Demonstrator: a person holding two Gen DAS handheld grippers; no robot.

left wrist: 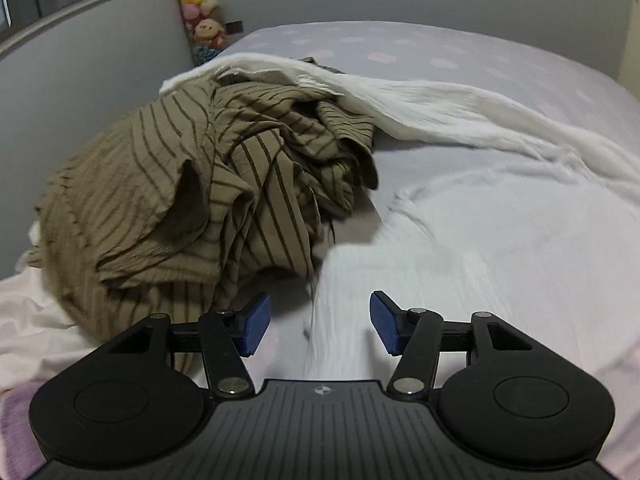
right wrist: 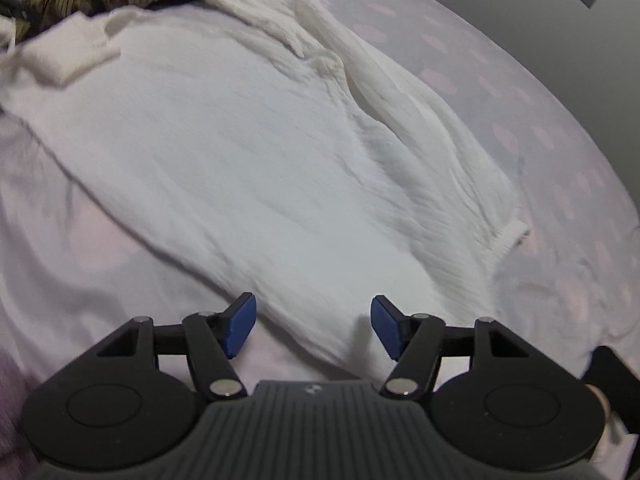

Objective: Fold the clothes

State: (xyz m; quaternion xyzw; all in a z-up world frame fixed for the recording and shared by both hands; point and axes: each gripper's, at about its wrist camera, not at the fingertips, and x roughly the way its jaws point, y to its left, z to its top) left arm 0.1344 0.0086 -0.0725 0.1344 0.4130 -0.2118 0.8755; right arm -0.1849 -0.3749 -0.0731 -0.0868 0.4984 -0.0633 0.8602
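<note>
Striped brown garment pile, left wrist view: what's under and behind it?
Behind the striped brown garment, a white garment emerges and trails right across the dotted bedsheet. Pale cloth pokes out at its left. How far either runs underneath is covered.

Left black tongs with blue ribbed pads (left wrist: 318, 323): jaws apart, nothing between, tilted steeply downward. Right black tongs with blue ribbed pads (right wrist: 313, 326): jaws likewise apart and empty, same downward tilt. Pads (right wrist: 242, 324) free of any cloth.
</note>
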